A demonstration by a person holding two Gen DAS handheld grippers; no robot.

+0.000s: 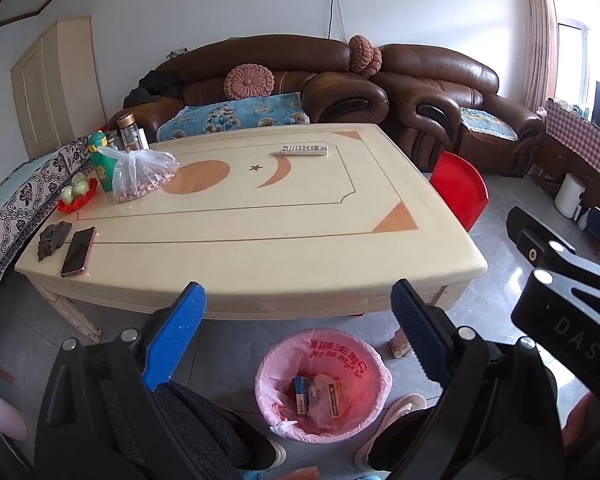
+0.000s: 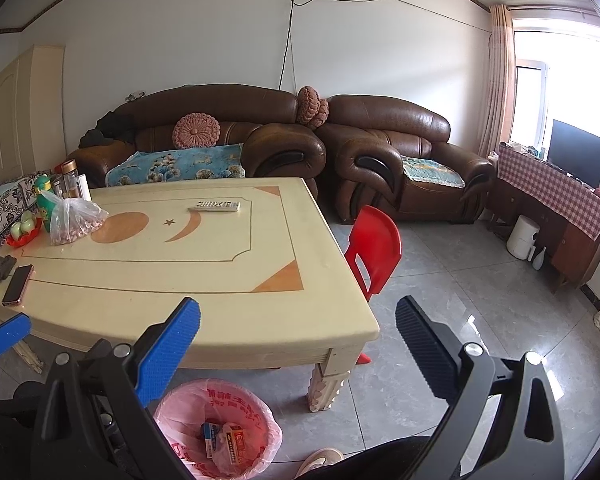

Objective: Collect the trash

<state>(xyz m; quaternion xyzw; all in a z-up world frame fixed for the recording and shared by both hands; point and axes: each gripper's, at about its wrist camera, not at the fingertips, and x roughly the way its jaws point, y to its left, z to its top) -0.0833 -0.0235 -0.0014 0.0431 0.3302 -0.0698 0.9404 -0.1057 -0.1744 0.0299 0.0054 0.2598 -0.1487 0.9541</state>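
A bin lined with a pink bag (image 1: pixel 360 364) (image 2: pixel 256 416) stands on the floor in front of the cream table (image 1: pixel 260 248) (image 2: pixel 220 320). Inside it lie small boxes (image 1: pixel 302 394) (image 2: pixel 236 446) and crumpled plastic (image 1: pixel 322 390). My left gripper (image 1: pixel 298 334) hangs open above the bin at the table's near edge, nothing between its blue fingers. My right gripper (image 2: pixel 298 350) is open too, empty, over the table's near right corner. The right gripper's black body (image 1: pixel 560 292) shows at the right of the left wrist view.
On the table lie a phone (image 1: pixel 78 251), a dark object (image 1: pixel 52 238), a bag of nuts (image 1: pixel 140 176), a green bottle (image 1: pixel 102 164), a red fruit dish (image 1: pixel 76 196), jars (image 1: pixel 130 132) and a remote (image 1: pixel 304 149). A red chair (image 2: pixel 374 250) stands at the right, brown sofas (image 2: pixel 260 140) behind. A person's legs and shoes (image 1: pixel 396 404) flank the bin.
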